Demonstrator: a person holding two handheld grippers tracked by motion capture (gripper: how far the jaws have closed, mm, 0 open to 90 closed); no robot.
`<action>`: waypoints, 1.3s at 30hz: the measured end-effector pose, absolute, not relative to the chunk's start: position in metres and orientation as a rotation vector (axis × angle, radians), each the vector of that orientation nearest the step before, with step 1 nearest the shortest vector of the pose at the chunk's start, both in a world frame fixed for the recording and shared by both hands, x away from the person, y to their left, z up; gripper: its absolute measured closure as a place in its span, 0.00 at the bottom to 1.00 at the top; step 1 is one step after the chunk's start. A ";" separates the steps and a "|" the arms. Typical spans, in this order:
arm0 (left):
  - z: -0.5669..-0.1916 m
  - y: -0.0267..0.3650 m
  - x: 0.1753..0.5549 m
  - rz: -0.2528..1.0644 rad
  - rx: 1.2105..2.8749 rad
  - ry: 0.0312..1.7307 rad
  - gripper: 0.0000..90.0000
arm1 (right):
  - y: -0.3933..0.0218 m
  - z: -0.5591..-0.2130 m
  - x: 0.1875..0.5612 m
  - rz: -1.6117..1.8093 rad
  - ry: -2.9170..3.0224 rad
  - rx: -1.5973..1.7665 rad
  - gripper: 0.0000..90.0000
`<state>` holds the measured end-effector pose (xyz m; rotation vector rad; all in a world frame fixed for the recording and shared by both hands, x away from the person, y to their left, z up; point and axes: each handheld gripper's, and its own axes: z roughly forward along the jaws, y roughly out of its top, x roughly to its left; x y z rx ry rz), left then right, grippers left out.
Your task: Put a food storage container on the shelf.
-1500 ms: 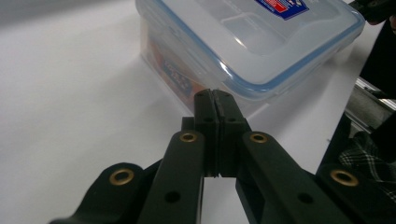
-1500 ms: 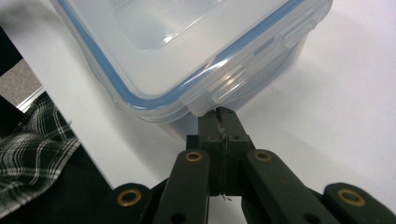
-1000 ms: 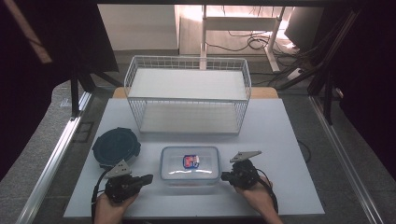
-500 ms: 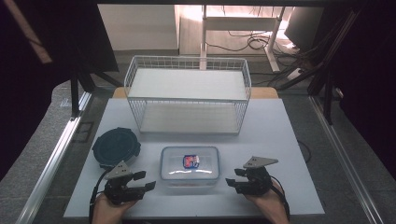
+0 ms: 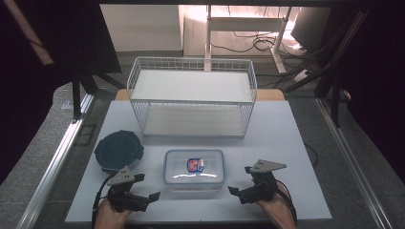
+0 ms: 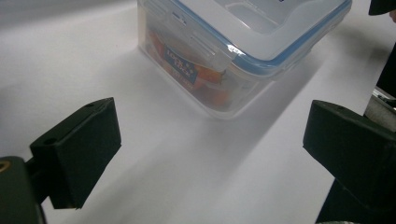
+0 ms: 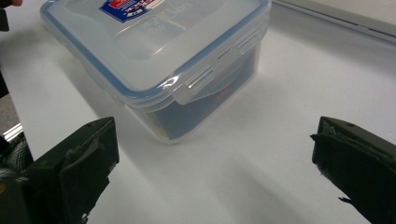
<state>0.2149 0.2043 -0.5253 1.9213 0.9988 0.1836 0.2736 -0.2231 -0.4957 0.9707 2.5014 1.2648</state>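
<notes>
Both grippers have drawn back from the clear box since the earlier frames, and their jaws have just been opening with nothing between them.

High view: one clear box (image 5: 194,167) with a blue-rimmed lid and a red-and-blue label lies near the front of the white table (image 5: 286,138), between the left gripper (image 5: 145,191) and the right gripper (image 5: 239,185), both spread wide and apart from it; one dark round lid (image 5: 118,150) sits to its left, one white wire basket (image 5: 192,95) behind, cables on the floor beyond.
Left gripper view: the box (image 6: 243,51) stands ahead of the spread jaws, untouched, orange contents showing through its wall.
Right gripper view: the box (image 7: 159,56), its side latch down, lies ahead of the open jaws.
</notes>
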 end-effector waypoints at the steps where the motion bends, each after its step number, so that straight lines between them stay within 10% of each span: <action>1: -0.525 0.204 0.215 0.184 1.921 0.999 0.04 | -0.223 -0.496 0.274 1.265 2.501 0.971 0.01; 39: -0.507 0.158 0.301 -0.054 2.004 1.036 0.01 | -0.161 -0.490 0.327 1.212 2.697 1.121 0.00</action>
